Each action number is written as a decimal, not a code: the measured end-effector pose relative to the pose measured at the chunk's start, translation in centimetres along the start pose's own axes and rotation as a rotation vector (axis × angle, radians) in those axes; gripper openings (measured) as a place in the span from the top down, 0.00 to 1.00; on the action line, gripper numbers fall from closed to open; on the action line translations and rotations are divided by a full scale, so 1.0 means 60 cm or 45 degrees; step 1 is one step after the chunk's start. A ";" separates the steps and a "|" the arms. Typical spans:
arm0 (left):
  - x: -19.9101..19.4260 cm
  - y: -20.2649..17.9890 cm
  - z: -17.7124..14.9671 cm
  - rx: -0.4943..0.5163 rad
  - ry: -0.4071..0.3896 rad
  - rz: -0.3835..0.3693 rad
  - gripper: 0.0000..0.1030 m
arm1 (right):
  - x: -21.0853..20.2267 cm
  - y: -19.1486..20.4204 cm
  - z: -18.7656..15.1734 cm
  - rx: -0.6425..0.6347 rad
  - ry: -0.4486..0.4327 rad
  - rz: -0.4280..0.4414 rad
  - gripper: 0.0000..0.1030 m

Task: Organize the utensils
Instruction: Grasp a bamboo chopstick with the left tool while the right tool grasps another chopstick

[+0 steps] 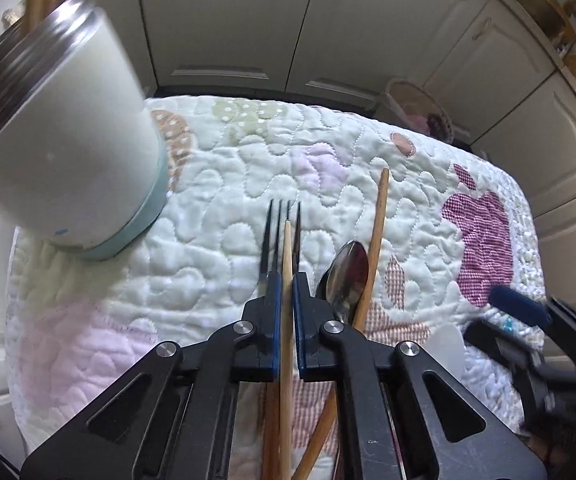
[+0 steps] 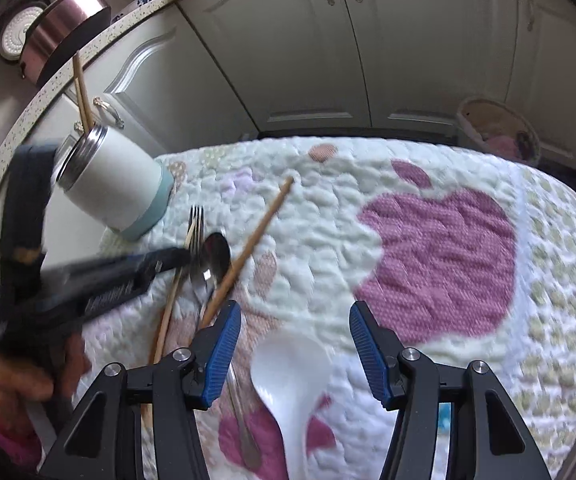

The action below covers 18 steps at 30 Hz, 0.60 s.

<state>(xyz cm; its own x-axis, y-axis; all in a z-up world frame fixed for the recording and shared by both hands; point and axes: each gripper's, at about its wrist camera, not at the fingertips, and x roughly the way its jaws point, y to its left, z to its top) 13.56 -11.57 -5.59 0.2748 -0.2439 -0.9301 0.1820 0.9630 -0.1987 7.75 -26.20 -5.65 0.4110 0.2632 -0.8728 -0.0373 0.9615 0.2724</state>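
L gripper (image 1: 287,304) clamped on pale chopstick (image 1: 287,264), lying over fork (image 1: 278,236) tines near quilt's (image 1: 208,208) left edge, beside jar (image 1: 68,152). Risk: thin stick pivots in pads on lift, or fork drags along. R gripper (image 2: 296,344) half-wide, empty, over white spoon (image 2: 288,368); could nudge steel spoon (image 2: 216,256) & dark chopstick (image 2: 256,236).

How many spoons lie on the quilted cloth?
2. The metal spoon lies beside the fork; the white spoon lies under the right gripper. Others may hide beneath it.
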 end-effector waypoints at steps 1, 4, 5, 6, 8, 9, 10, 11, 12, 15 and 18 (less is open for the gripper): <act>-0.005 0.006 -0.001 -0.019 -0.005 -0.013 0.96 | 0.010 0.002 0.011 0.010 0.005 0.008 0.51; -0.024 0.022 -0.005 -0.052 -0.026 -0.040 0.96 | 0.045 0.007 0.046 0.052 0.020 0.031 0.60; -0.031 0.020 -0.009 -0.045 -0.029 -0.045 0.96 | 0.054 0.011 0.055 0.058 0.026 0.028 0.60; -0.038 0.021 -0.011 -0.039 -0.035 -0.047 0.96 | 0.070 0.016 0.069 0.064 0.035 0.021 0.60; -0.049 0.030 -0.013 -0.051 -0.042 -0.066 0.96 | 0.093 0.027 0.087 0.066 0.050 0.017 0.61; -0.052 0.033 -0.013 -0.059 -0.044 -0.072 0.96 | 0.103 0.030 0.093 0.063 0.057 0.012 0.61; -0.055 0.035 -0.014 -0.064 -0.047 -0.071 0.96 | 0.117 0.034 0.101 0.056 0.070 -0.002 0.61; -0.060 0.040 -0.014 -0.067 -0.050 -0.071 0.96 | 0.128 0.039 0.108 0.045 0.066 -0.029 0.62; -0.063 0.044 -0.014 -0.069 -0.049 -0.073 0.96 | 0.131 0.045 0.115 0.030 0.040 -0.050 0.64; -0.070 0.045 -0.022 -0.077 -0.049 -0.082 0.96 | 0.139 0.057 0.125 -0.028 0.051 -0.077 0.90; -0.079 0.049 -0.033 -0.072 -0.058 -0.087 0.96 | 0.124 0.056 0.116 -0.052 0.046 -0.042 0.90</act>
<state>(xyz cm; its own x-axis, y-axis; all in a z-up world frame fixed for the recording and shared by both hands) 10.93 -7.36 -2.36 0.3065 -0.3128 -0.8990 0.1483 0.9486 -0.2795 17.05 -21.54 -8.41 0.3794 0.2335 -0.8953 -0.0617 0.9719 0.2274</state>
